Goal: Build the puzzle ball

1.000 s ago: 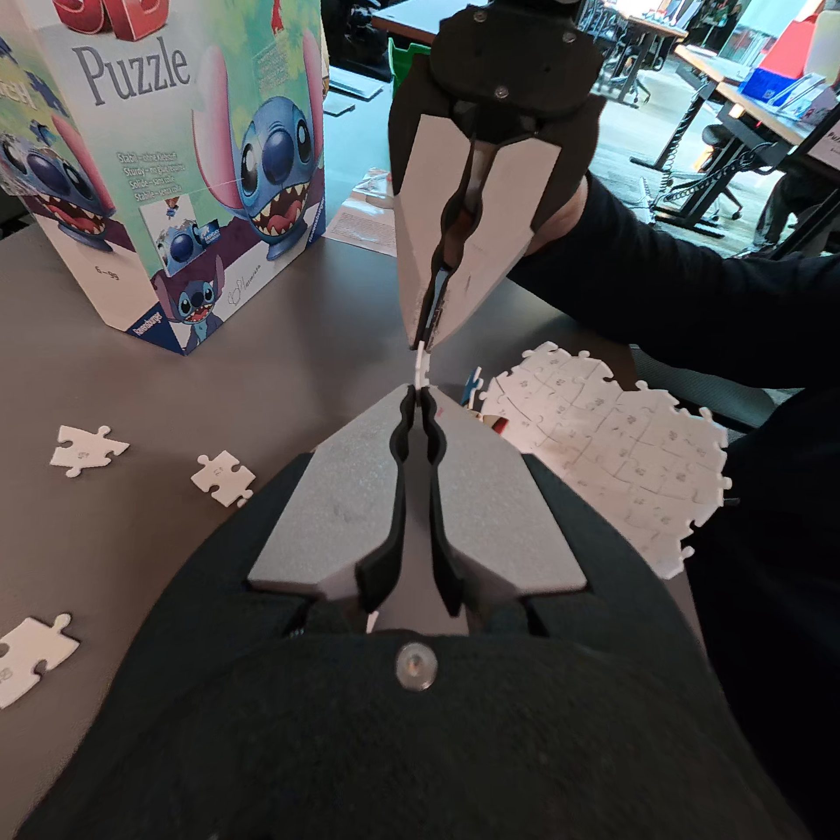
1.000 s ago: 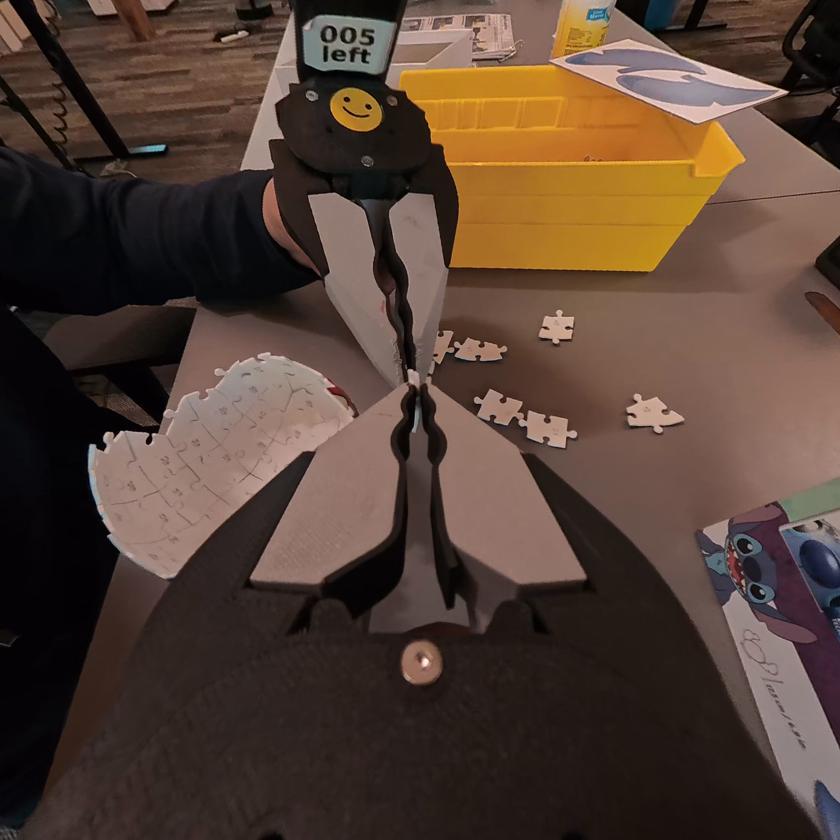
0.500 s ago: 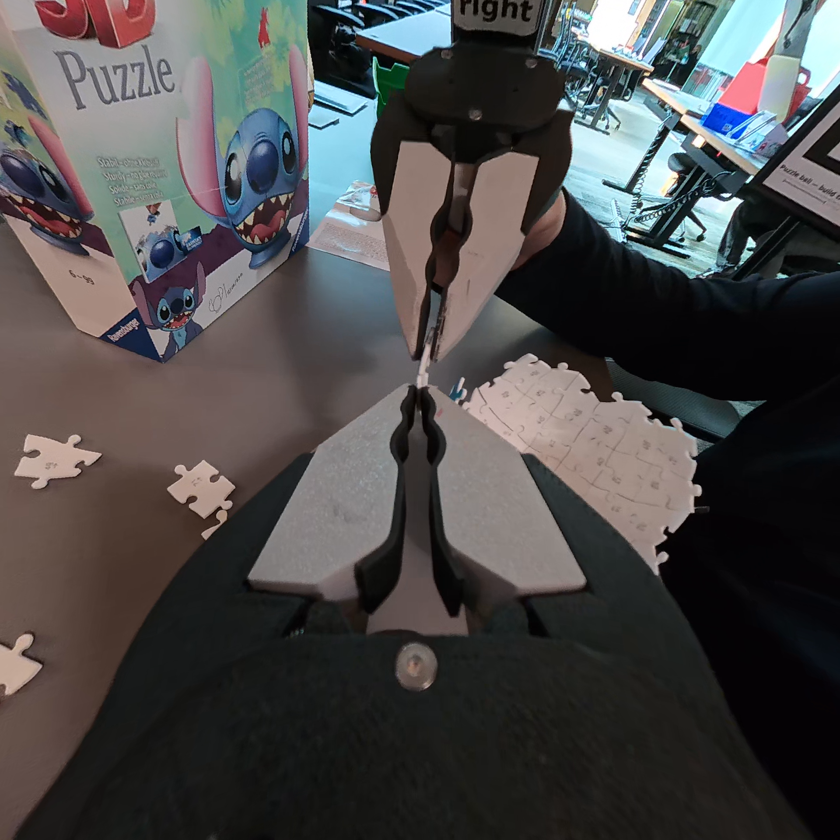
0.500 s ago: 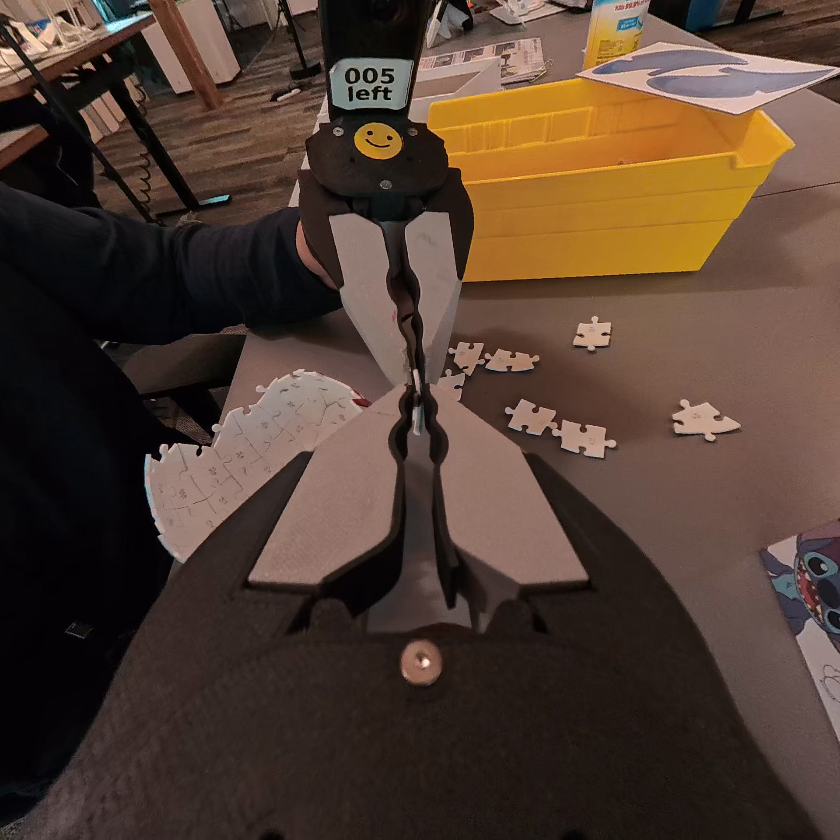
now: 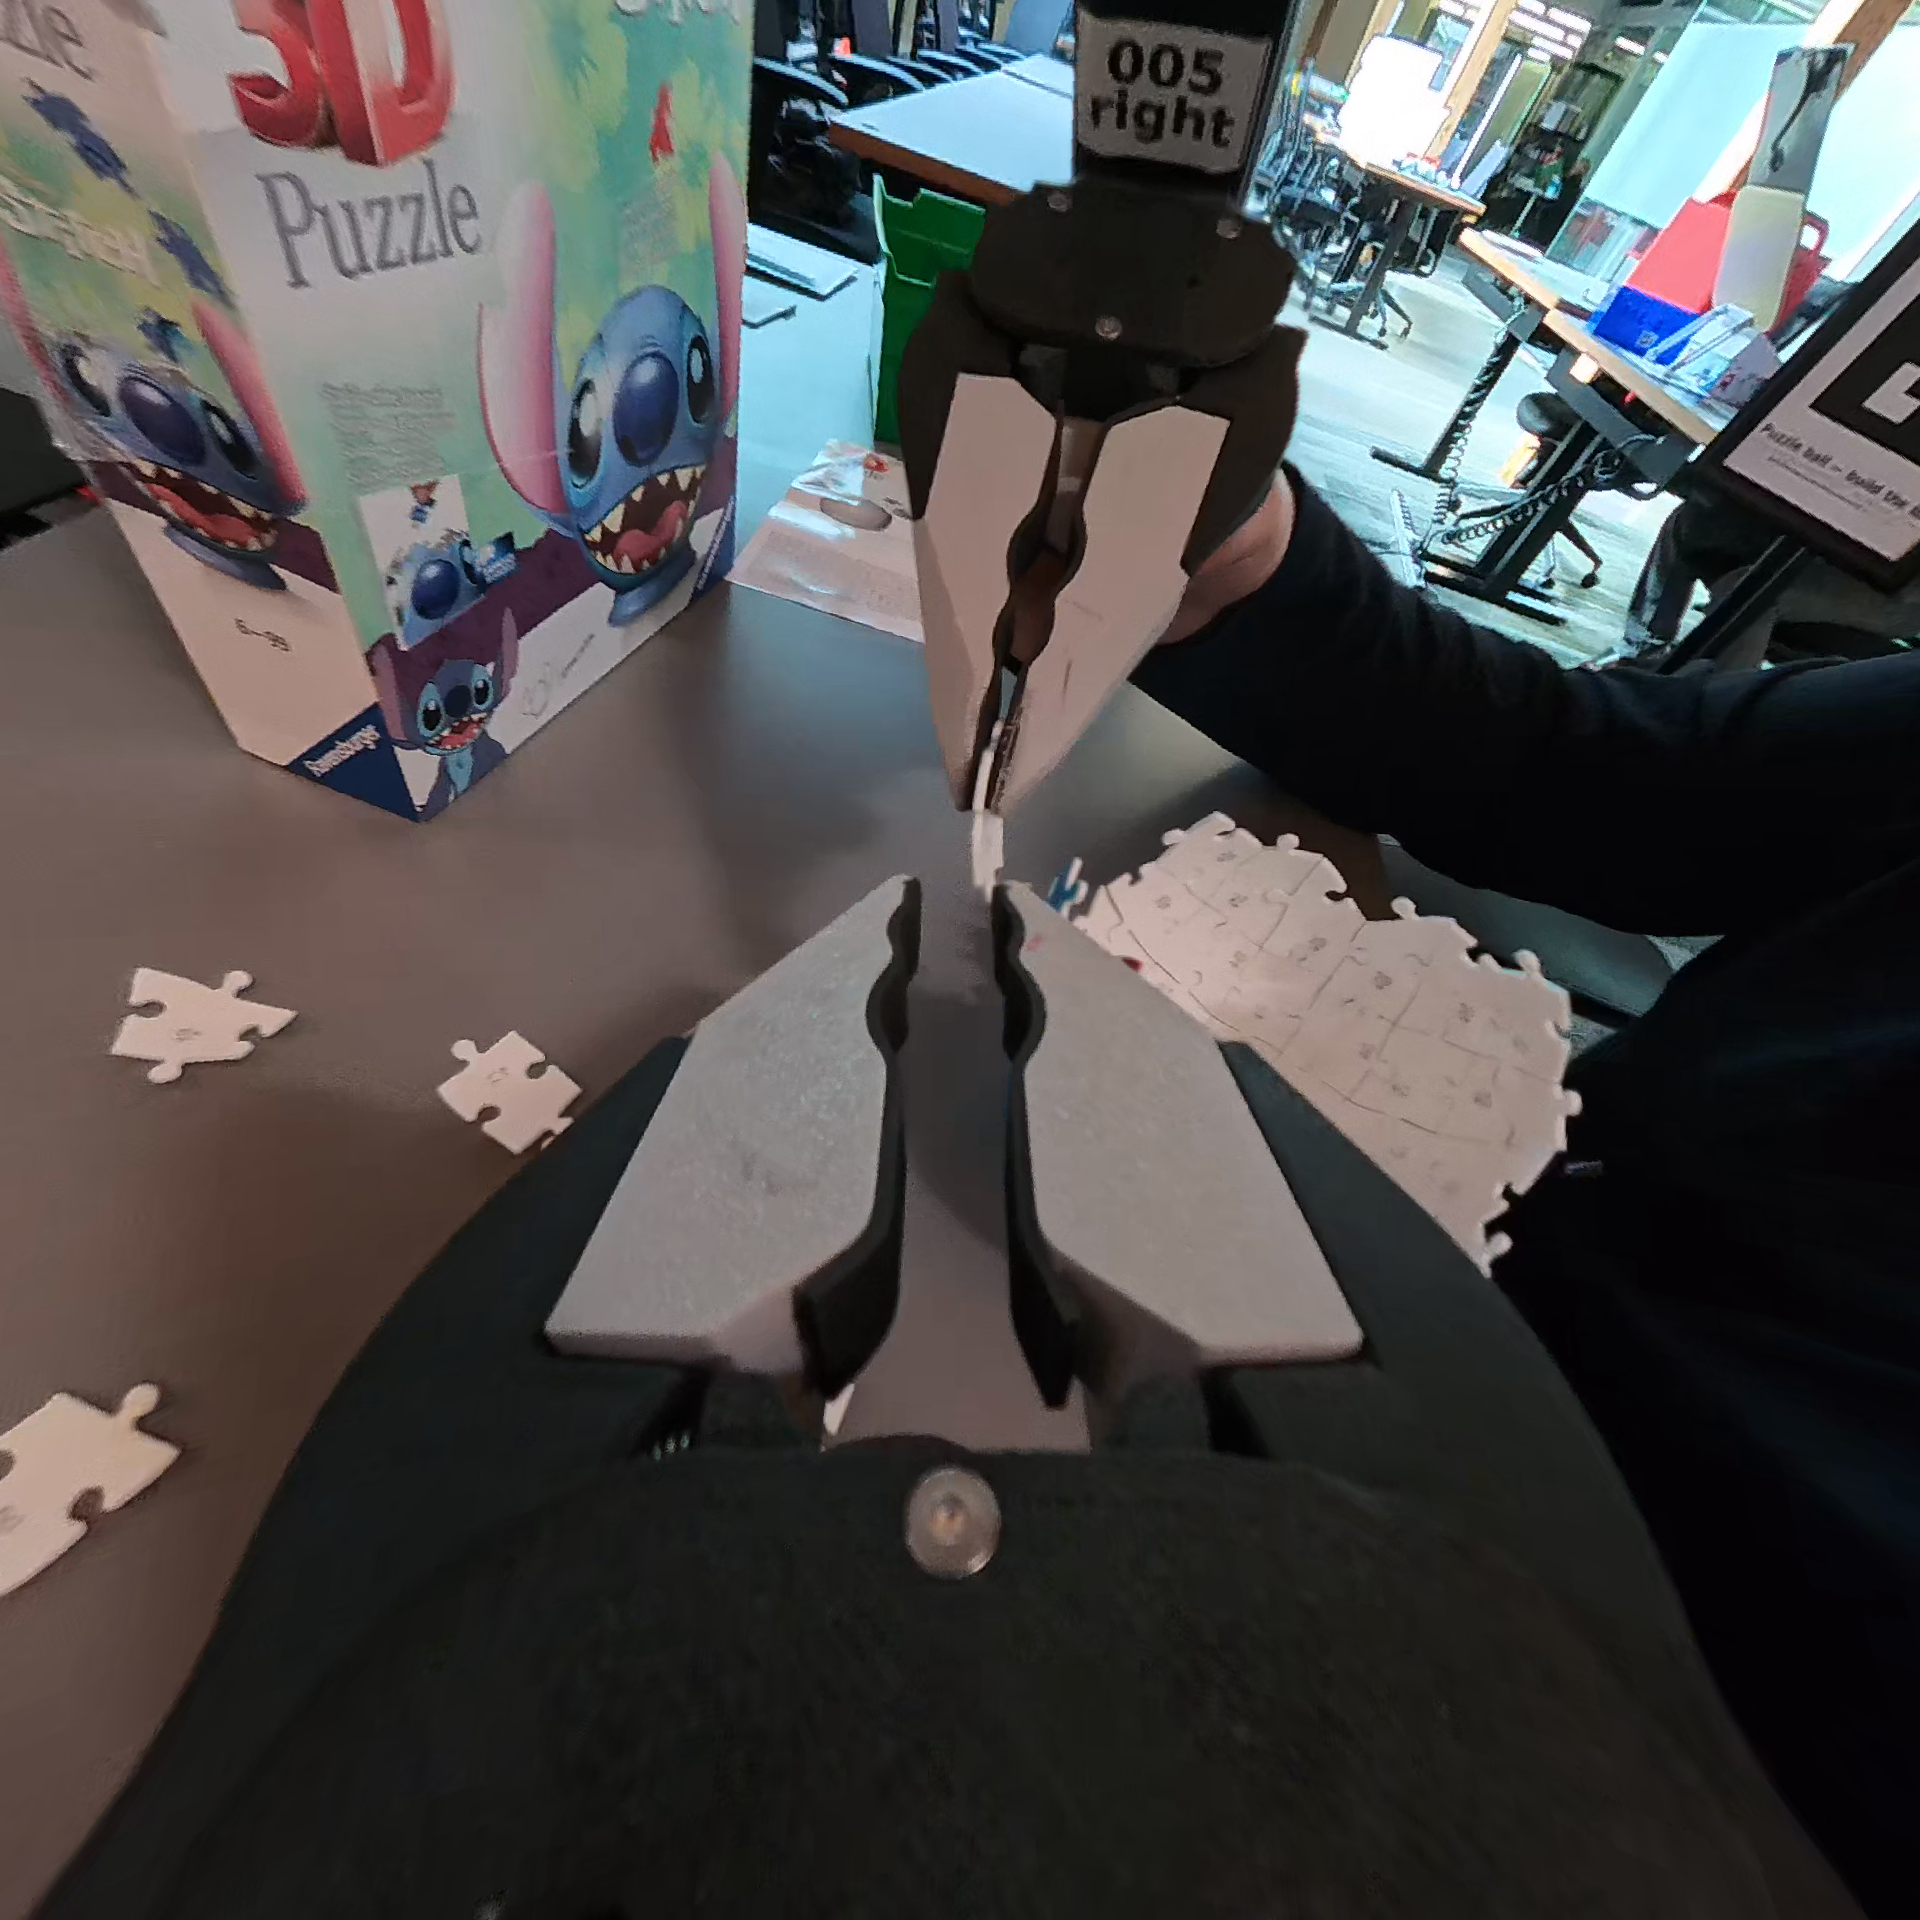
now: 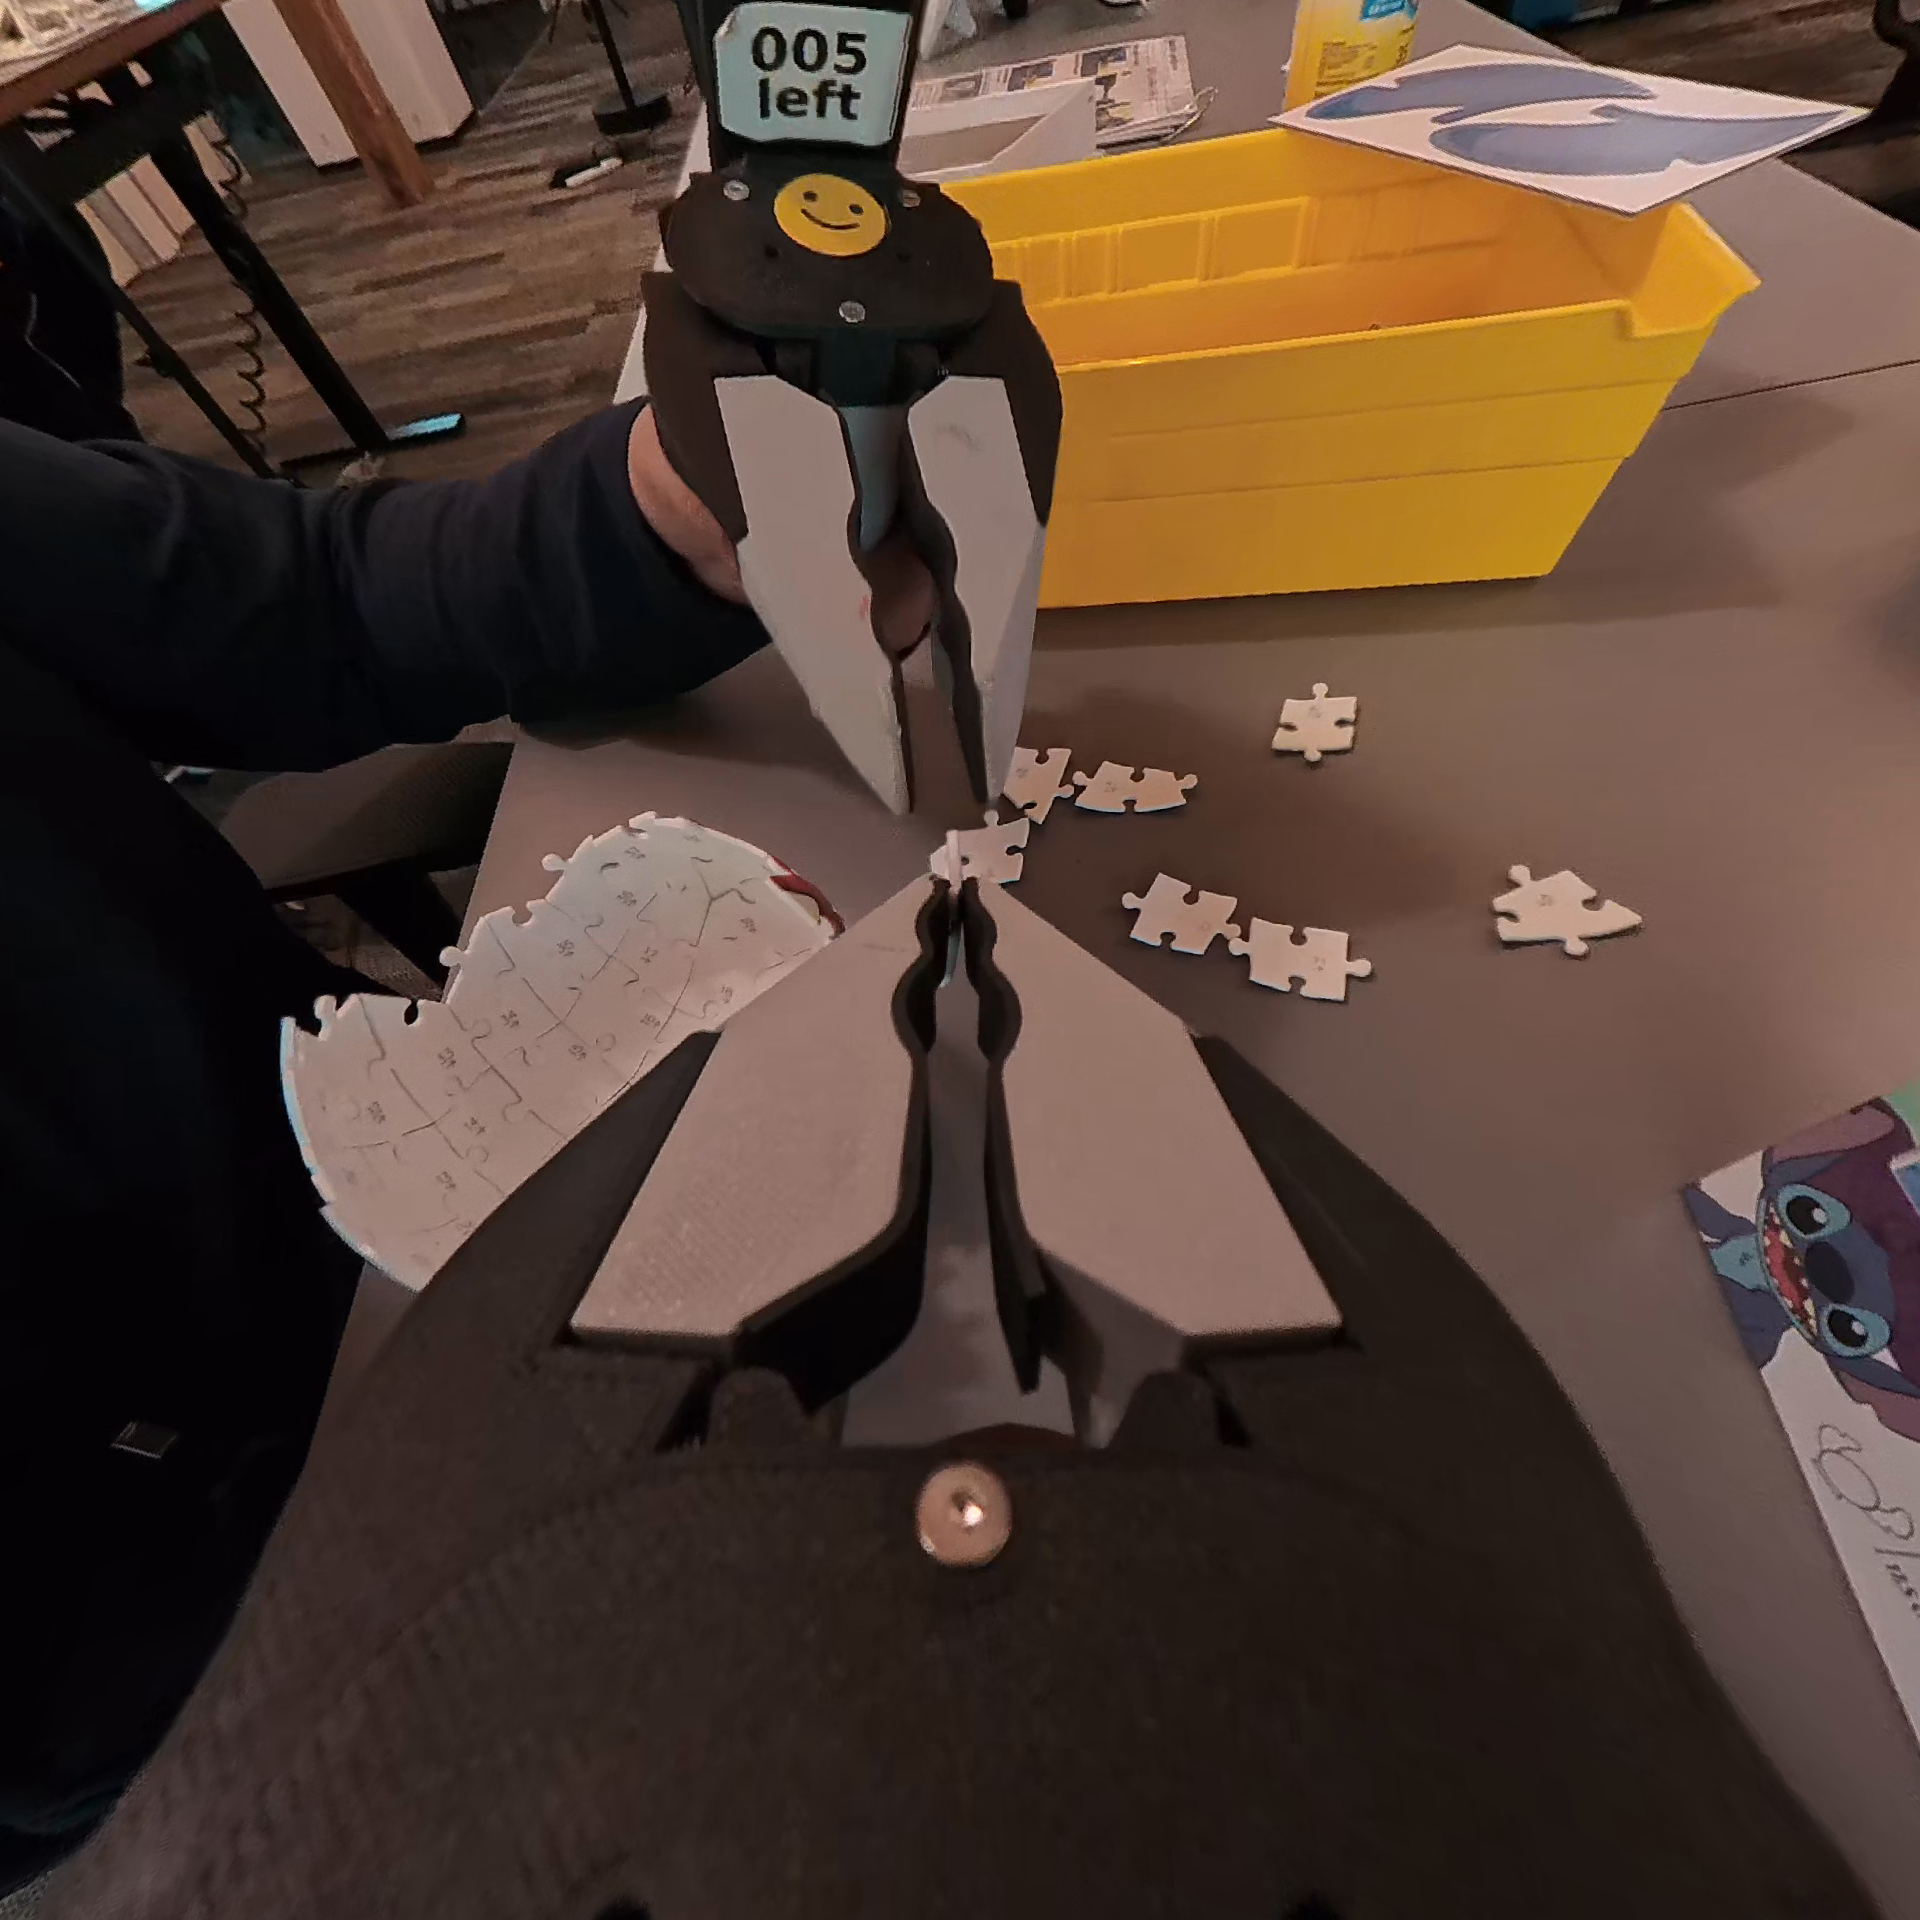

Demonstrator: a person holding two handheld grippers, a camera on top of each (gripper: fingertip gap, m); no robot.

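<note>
My left gripper (image 5: 956,896) is open and empty, its jaws a finger's width apart. It points tip to tip at my right gripper (image 5: 982,802), which is shut on a white puzzle piece (image 5: 985,847) held edge-on just beyond my left fingertips. In the right wrist view the right gripper (image 6: 948,902) pinches that piece (image 6: 943,945), and the left gripper (image 6: 940,795) stands open opposite. The half-built puzzle ball (image 5: 1340,1023), a white curved shell, lies on the grey table below the grippers; it also shows in the right wrist view (image 6: 540,1029).
Loose white pieces (image 5: 197,1023) (image 6: 1299,956) lie scattered on the table (image 5: 675,831). The printed puzzle box (image 5: 436,416) stands at the far left. A yellow bin (image 6: 1351,436) stands behind the left gripper. A person's dark sleeves (image 5: 1507,748) reach in. Both grippers' tips are close together, under 4 cm apart.
My left gripper has opened and let go of the puzzle piece. My right gripper stays shut on it. Both grippers still face each other tip to tip.
</note>
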